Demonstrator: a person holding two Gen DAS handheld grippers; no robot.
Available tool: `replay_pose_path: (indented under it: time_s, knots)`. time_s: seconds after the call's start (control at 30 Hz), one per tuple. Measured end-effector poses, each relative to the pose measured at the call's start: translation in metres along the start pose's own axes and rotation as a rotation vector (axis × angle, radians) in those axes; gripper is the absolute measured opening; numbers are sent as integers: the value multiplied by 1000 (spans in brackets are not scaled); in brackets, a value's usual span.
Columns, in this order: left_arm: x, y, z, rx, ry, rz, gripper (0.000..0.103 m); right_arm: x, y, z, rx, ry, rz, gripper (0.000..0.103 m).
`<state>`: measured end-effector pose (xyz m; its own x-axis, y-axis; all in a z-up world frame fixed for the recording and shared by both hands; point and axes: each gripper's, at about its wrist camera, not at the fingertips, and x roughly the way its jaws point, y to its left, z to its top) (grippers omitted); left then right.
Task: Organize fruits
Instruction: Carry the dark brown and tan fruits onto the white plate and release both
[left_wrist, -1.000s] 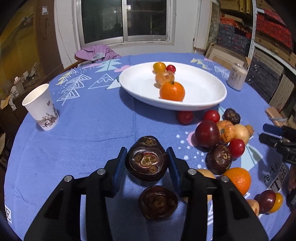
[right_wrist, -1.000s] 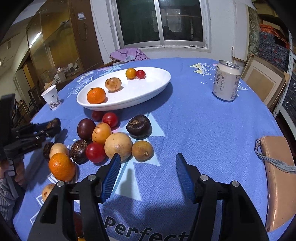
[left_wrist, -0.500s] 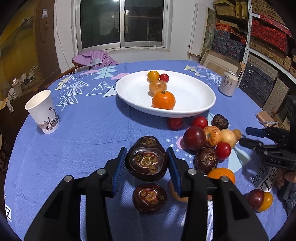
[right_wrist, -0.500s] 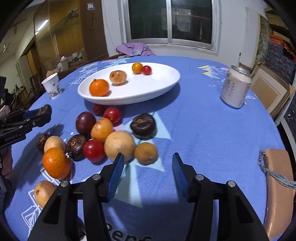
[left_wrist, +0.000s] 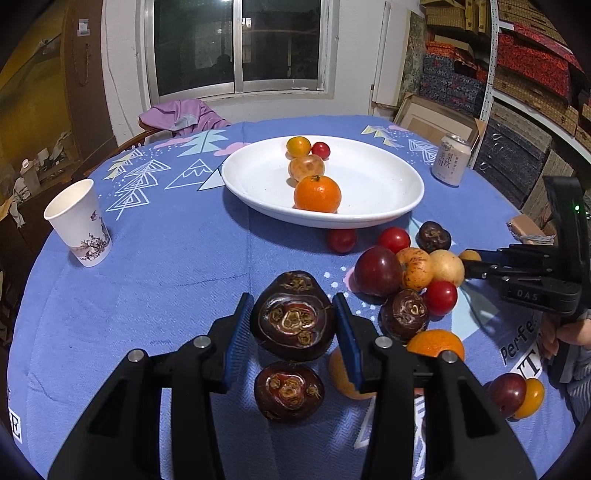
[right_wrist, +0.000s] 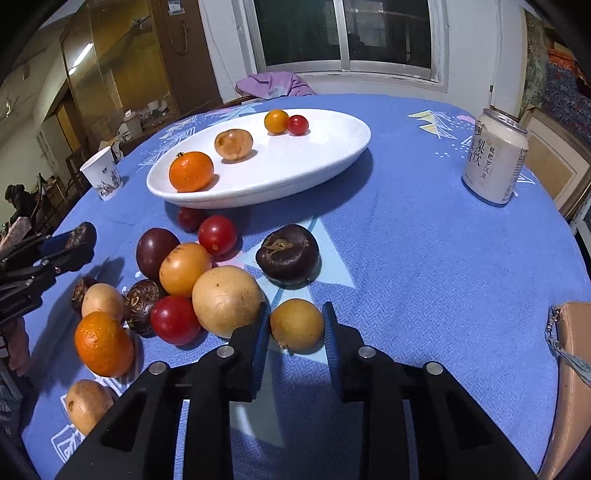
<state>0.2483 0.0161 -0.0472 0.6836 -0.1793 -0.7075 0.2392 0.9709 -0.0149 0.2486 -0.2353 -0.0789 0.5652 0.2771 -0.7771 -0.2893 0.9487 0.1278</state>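
My left gripper (left_wrist: 291, 301) is shut on a dark brown ridged fruit (left_wrist: 292, 325) and holds it above the blue tablecloth. A second dark fruit (left_wrist: 289, 391) lies on the cloth under it. My right gripper (right_wrist: 295, 312) is closing on a small yellow-brown fruit (right_wrist: 297, 328) that sits on the cloth. Its blue pads press on both sides of the fruit. The white oval plate (left_wrist: 373, 216) (right_wrist: 266, 190) stands beyond. It holds an orange (left_wrist: 317, 194), a tan fruit, a yellow tomato and a red tomato.
A pile of loose fruit (right_wrist: 184, 269) lies in front of the plate, with a dark fruit (right_wrist: 288, 254) apart on its right. A paper cup (left_wrist: 79, 223) stands at the left and a drink can (right_wrist: 495, 158) at the right. A tan pouch (right_wrist: 570, 373) lies by the table edge.
My right gripper moved forward and down to the small yellow-brown fruit, and its jaws narrowed from wide open until they met it. My left gripper still holds the dark fruit.
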Motion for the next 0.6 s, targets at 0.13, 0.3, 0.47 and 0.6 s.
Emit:
replay_pose_path:
  time_s: [0.13,0.3,0.47,0.6]
  knots:
    - [4,2,10,-15,7,-10,43,-15,0,4,11,-54,-10,29]
    - [19,7,55,-43,-6,4,43,-25,9,47,-7,-109,-15,29]
    - [55,12,100,-74,11,12,43,0,18,101,6,-116,8,29]
    - [92,18,116,-95,58,20,43,33,20,124,5,-74,3,29]
